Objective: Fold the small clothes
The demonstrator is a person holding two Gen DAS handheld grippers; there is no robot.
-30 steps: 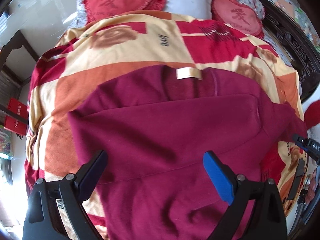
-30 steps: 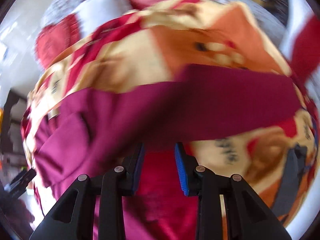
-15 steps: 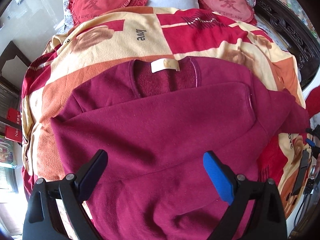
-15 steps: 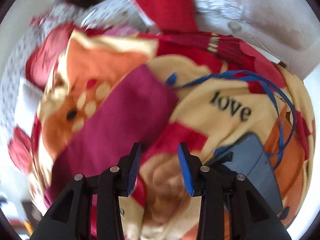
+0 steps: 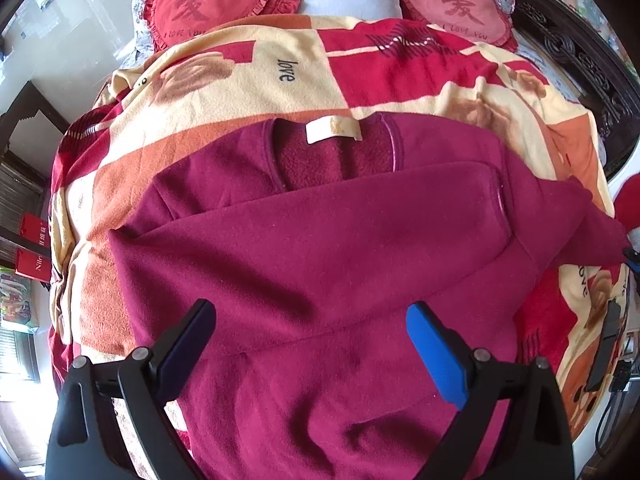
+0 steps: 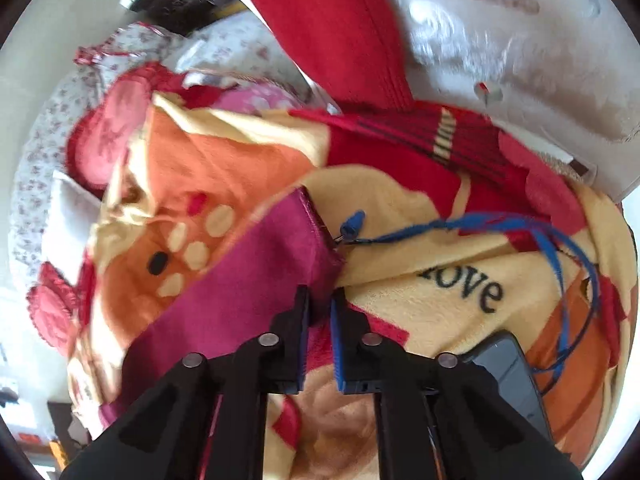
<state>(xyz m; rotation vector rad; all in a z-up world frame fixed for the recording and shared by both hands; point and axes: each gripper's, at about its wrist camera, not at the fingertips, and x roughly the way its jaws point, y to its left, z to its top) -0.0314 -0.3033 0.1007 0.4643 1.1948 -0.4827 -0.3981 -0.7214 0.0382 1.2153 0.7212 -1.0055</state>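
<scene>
A dark magenta fleece sweater lies flat on the patterned blanket, collar and white neck label at the far side. One sleeve is folded across the chest; the other sleeve stretches out to the right. My left gripper is open and empty above the sweater's lower half. In the right wrist view my right gripper is shut on the cuff end of the outstretched sleeve, which runs away to the left over the blanket.
Two red heart pillows and a white pillow lie at the bed's head. A dark carved bed frame runs along the right. A dark phone and a blue lanyard lie on the blanket near my right gripper.
My right gripper swung to the sleeve's cuff end and closed on it. My left gripper stayed open and drew back a little, showing more of the collar.
</scene>
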